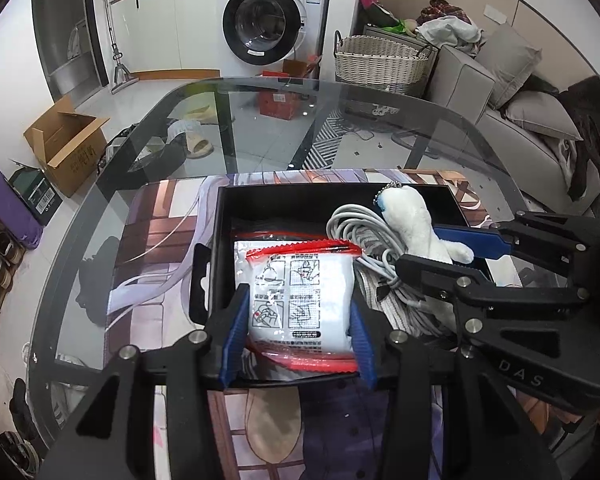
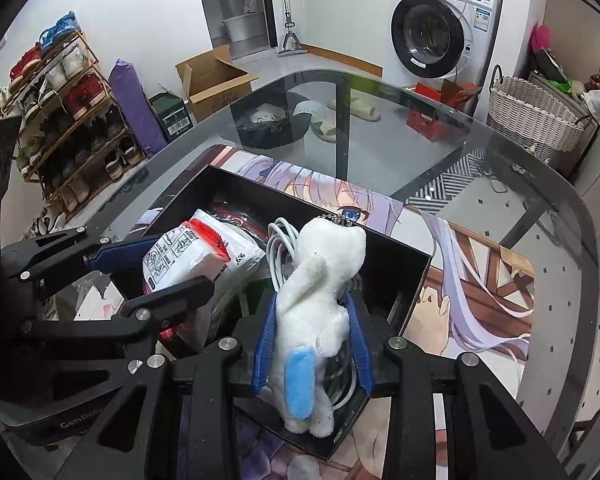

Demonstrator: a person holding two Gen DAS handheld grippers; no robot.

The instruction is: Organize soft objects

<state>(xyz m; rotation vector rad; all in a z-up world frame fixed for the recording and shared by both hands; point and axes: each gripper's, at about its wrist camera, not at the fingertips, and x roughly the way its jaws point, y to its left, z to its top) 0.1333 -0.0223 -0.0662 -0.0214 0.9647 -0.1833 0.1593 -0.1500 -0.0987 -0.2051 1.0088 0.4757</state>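
Both soft things are held over the black box (image 1: 220, 216), which rests on the printed mat (image 1: 156, 240) on the glass counter (image 1: 260, 120).

The left tongs (image 1: 298, 316) are closed on the white packet with red sealed edges (image 1: 300, 296); its blue pads (image 1: 236, 324) press the packet's two long sides. Seen from the left wrist, the packet's long axis runs from 6 toward 12 o'clock, straight along the tongs, and it hangs in the box's left half.

The right tongs (image 2: 314, 320) grip the white plush toy (image 2: 320, 300) at its middle. From the right wrist, the toy's long axis runs from 6 to 12 o'clock, with the blue patch nearest the camera and the ball chain (image 2: 342, 220) at the far end. It sits over the box's right half, directly above the coiled grey cable (image 1: 356, 228).

The coming move is judged to turn on this: each thing lies straight ahead of its own tongs, with the box floor below, so lowering and release should suffice. The left tongs are nearer the packet's spot, the right nearer the toy's.

The left wrist view shows the cable coil and a striped cloth (image 1: 384, 300) beneath the toy. The right wrist view largely hides these but shows the packet's end face, and that the toy's lower end overhangs the box's near corner. Whether either thing touches the floor cannot be told.
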